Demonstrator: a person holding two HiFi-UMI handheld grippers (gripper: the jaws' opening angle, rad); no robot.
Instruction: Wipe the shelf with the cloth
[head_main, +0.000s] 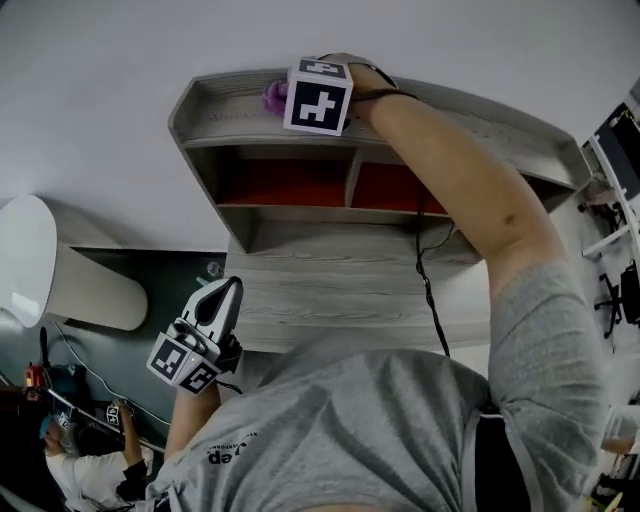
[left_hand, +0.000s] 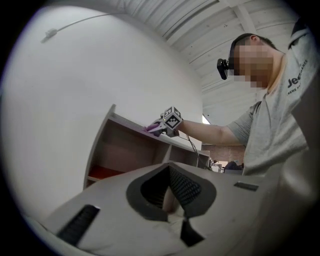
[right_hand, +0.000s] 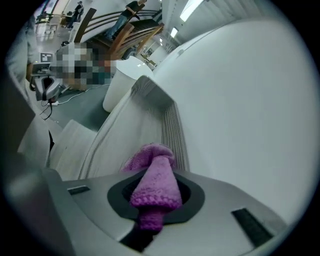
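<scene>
Two claws: the right claw (right_hand: 155, 197) is clamped on the purple cloth (right_hand: 149, 159), pressed to the top board of the grey shelf (head_main: 470, 118) by the white wall (head_main: 100, 70); the left claw (left_hand: 172, 197) hangs below, jaws together, holding nothing.

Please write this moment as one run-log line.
phase: wiping | right gripper: shut on purple knitted cloth, on grey wooden shelf top | left gripper: shut, empty, low

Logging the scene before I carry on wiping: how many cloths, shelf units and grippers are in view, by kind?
Purple cloth: 1
Shelf unit: 1
Grippers: 2 (left gripper, right gripper)
Total: 4
</scene>
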